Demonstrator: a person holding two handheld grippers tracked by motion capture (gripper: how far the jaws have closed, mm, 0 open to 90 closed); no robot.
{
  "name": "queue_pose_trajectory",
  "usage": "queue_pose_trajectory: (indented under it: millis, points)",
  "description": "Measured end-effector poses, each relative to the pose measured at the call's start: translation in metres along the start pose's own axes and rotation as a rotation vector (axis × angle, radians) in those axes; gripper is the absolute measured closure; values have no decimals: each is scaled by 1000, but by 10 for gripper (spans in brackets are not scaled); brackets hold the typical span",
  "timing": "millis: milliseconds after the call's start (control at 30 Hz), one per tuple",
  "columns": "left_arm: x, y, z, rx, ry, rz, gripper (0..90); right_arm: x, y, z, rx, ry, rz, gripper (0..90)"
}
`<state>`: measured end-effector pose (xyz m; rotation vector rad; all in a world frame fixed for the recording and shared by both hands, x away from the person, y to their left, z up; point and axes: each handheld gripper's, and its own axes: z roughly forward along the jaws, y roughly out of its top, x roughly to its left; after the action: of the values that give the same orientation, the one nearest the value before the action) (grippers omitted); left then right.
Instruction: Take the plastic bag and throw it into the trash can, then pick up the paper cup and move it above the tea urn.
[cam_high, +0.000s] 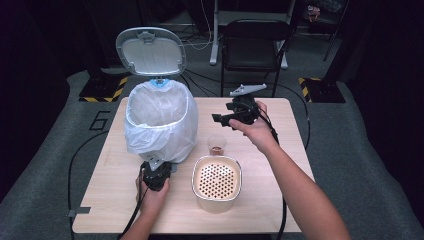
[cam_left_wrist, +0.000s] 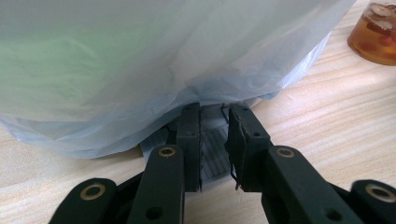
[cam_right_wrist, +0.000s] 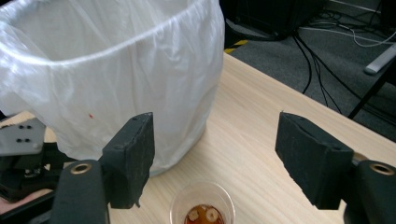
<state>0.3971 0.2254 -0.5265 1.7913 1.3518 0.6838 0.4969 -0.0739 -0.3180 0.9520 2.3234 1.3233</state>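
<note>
While my right gripper hangs above the middle of the high view with its jaws spread and nothing between them, the thing I am after sits just below it: a small clear plastic cup holding brownish liquid with a few solid bits floating in it. In the right gripper view the cup stands at the bottom centre, straight under the gap between my pads, just beside the bagged trash bin and just behind the perforated strainer bowl.

I judge the cup to be light, thin-walled and easily crushed — a hard squeeze would likely buckle it and slop the liquid over the table. Its smooth sides may also be slippery. So I would take it across the body, below the rim, with gentle pressure, and keep it upright.

My left gripper, low and left of centre in the high view, is clenched on the bin's grey foot pedal — the left gripper view has the ribbed plate between its jaws, under the hanging bag, with the lid standing open.
</note>
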Motion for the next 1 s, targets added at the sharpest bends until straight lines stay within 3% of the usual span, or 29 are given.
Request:
queue_pose_trajectory:
  millis: [267, 467, 767, 1000]
  points:
    - [0, 0, 0, -7, 2, -1, 750, -7, -29, 10, 40, -7, -48, 239]
    - [0, 0, 0, 0, 0, 1, 750, -15, -46, 15, 43, 6, 8, 157]
    - [0, 0, 0, -6, 0, -4, 750, -20, -62, 22, 65, -28, 3, 135]
    - [0, 0, 0, 1, 0, 1, 749, -21, -73, 33, 91, -13, -6, 123]
